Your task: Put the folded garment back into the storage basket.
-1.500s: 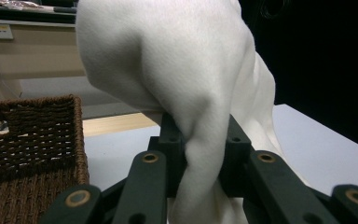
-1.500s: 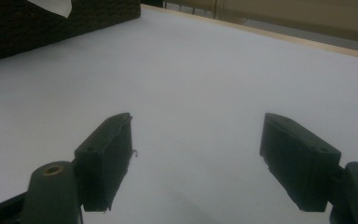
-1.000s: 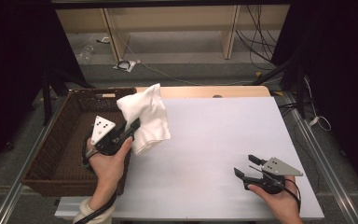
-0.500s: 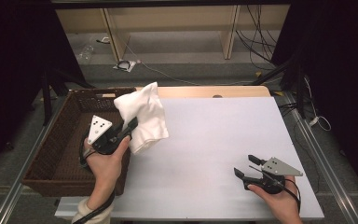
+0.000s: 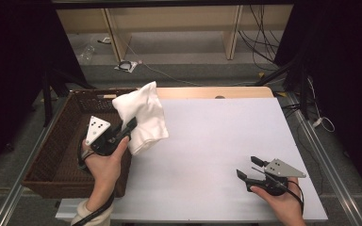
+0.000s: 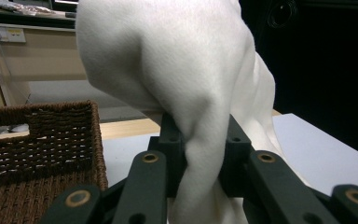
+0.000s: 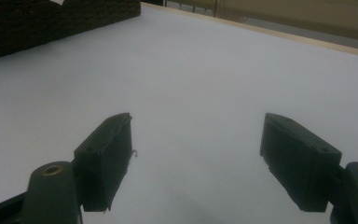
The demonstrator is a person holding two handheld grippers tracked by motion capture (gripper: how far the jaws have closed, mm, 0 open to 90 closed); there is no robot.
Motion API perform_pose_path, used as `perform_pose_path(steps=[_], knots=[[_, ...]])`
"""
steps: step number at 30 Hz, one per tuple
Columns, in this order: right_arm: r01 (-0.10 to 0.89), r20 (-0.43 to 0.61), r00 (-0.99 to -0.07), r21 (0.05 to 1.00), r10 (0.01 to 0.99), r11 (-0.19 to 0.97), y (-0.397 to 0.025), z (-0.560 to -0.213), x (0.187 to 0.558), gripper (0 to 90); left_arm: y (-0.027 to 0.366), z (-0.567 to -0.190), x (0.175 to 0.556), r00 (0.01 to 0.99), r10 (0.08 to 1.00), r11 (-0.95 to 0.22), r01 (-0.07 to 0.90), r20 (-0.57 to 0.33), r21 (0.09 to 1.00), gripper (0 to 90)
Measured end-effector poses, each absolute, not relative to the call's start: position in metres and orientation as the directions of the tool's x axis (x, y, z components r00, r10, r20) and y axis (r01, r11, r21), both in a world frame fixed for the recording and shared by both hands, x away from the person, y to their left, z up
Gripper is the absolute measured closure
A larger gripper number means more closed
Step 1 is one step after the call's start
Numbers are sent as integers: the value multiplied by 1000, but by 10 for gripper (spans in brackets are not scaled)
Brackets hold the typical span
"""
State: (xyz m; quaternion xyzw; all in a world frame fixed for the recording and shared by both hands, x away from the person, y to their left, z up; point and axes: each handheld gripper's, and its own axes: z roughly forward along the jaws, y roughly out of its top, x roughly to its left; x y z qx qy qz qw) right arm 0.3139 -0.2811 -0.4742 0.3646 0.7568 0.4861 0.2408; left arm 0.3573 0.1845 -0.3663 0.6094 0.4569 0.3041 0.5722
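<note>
A white cloth [image 5: 141, 115] hangs bunched in the air over the right rim of the brown wicker basket [image 5: 56, 141]. My left gripper [image 5: 129, 126] is shut on it. In the left gripper view the cloth [image 6: 177, 79] bulges up between the two black jaws and hides the fingertips of my left gripper [image 6: 200, 135]. My right gripper [image 5: 249, 167] rests low near the table's front right edge, open, nothing between its jaws. In the right gripper view my right gripper [image 7: 196, 144] faces bare white table [image 7: 191, 70].
The basket stands at the table's left side, its wall [image 6: 42, 135] close to the left gripper and its dark side [image 7: 51, 23] far off in the right gripper view. A wooden strip [image 5: 217, 92] edges the table's far side. Cables and shelving lie on the floor beyond.
The left gripper with the white cloth has drifted slightly left, toward the basket. The right gripper has stayed where it was.
</note>
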Motion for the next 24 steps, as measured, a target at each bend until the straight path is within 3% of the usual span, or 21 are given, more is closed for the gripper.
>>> perform_pose_path(steps=[24], knots=[[316,-12,-619,912,785,263,-281,-474,314,259,192,-363,357,385,909,88,201,-161,976,746]])
